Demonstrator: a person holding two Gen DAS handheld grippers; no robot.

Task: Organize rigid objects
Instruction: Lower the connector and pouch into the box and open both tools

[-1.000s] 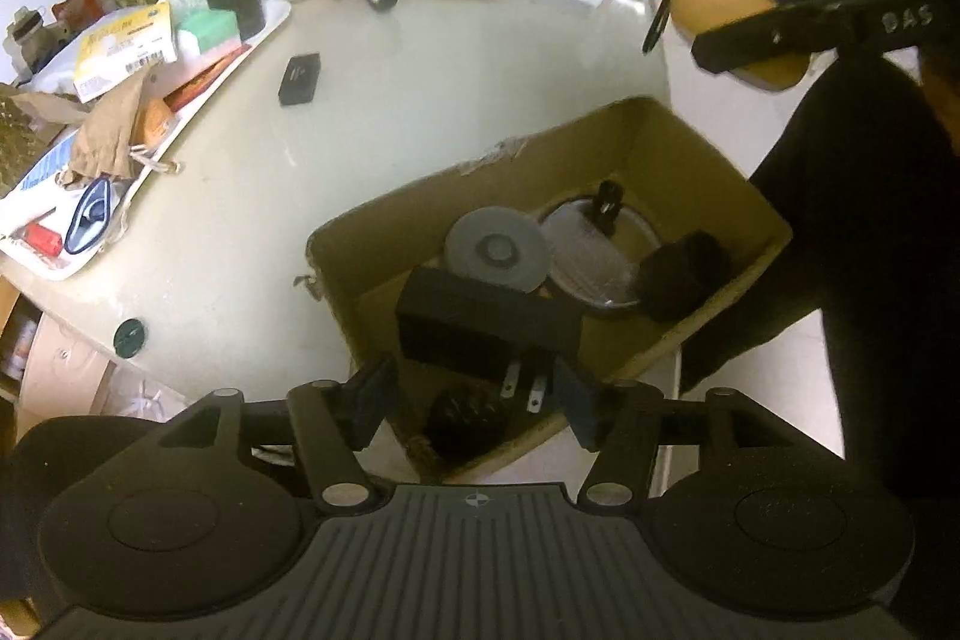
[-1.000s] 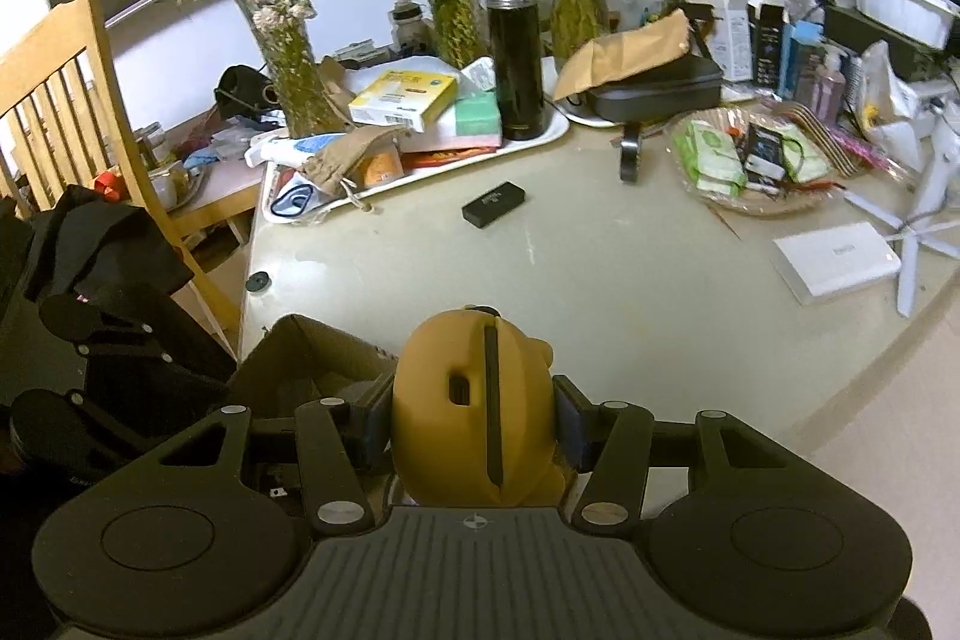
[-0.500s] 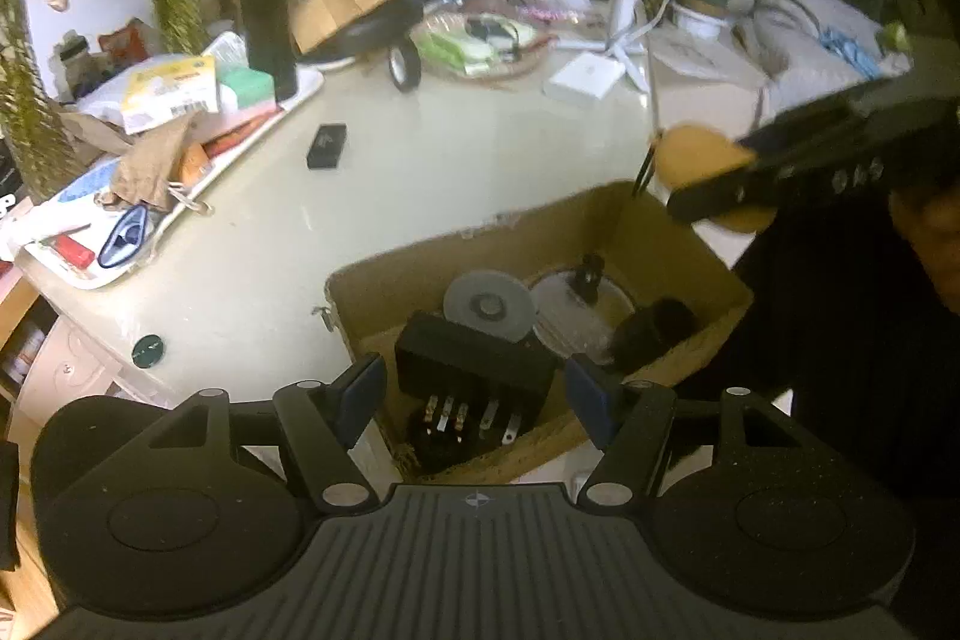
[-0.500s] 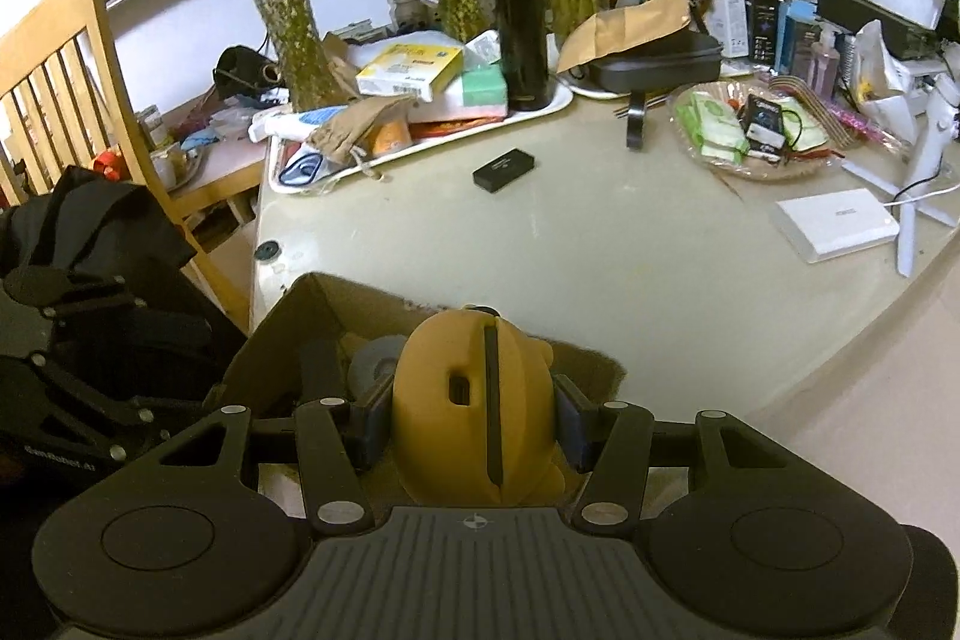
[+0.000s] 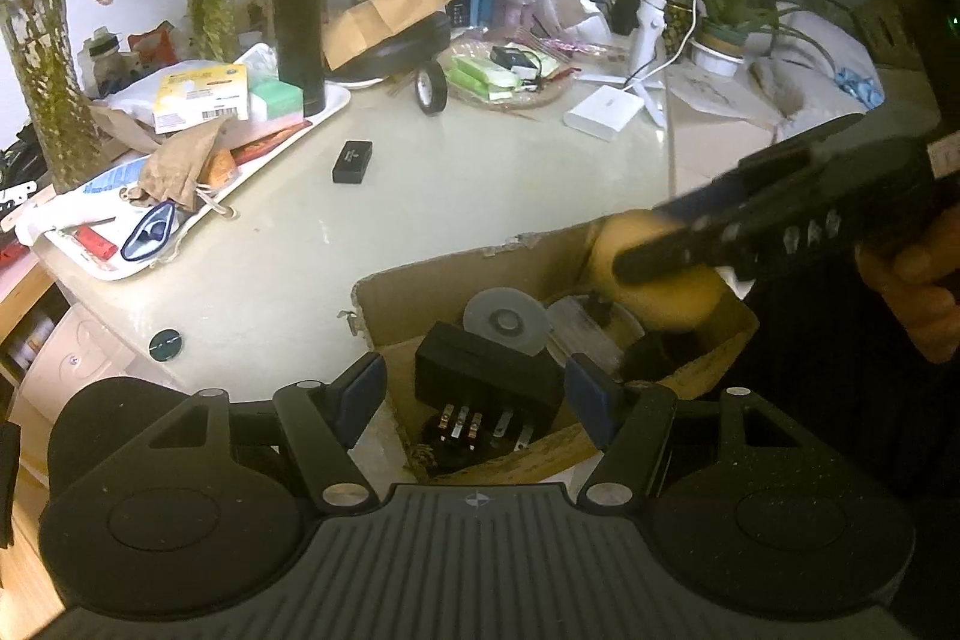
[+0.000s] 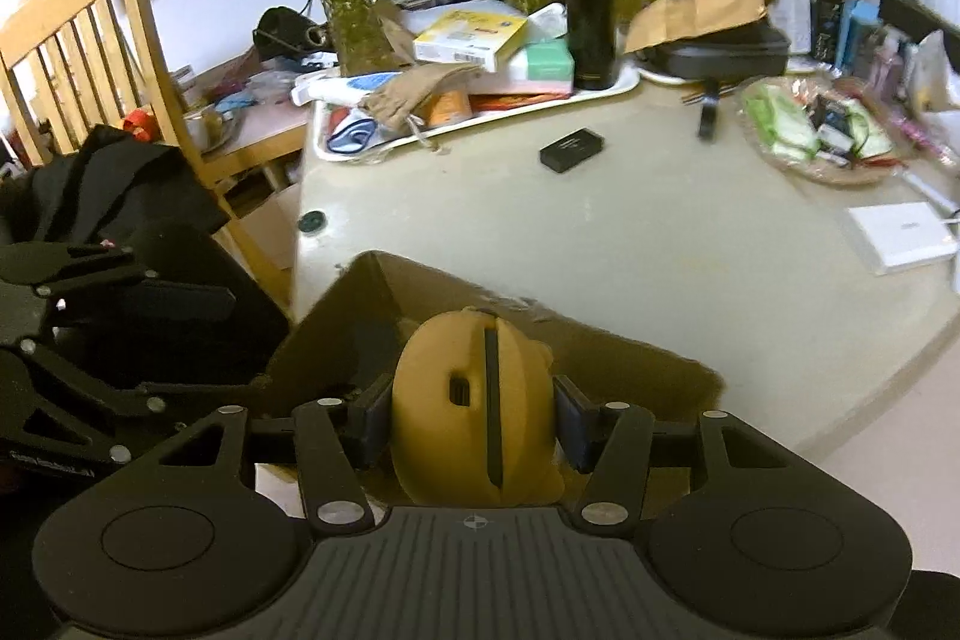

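Step in hand, boxing: my right gripper [image 6: 474, 421] pinches the yellow rounded case [image 6: 477, 415] over the cardboard box [image 5: 420, 280], left gripper [image 5: 474, 391] spread empty; next, lower and release.

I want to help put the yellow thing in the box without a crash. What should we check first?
1. Right tongs gripping the yellow thing on both sides: ok.
2. Yellow thing over the open cardboard box: ok.
3. Free spot under it: cannot tell; a round lid and a dark item lie there.
4. Left tongs open, holding nothing: ok.
5. Left tongs out of the way: not ok, they hover over the box's near end, above the black adapter.
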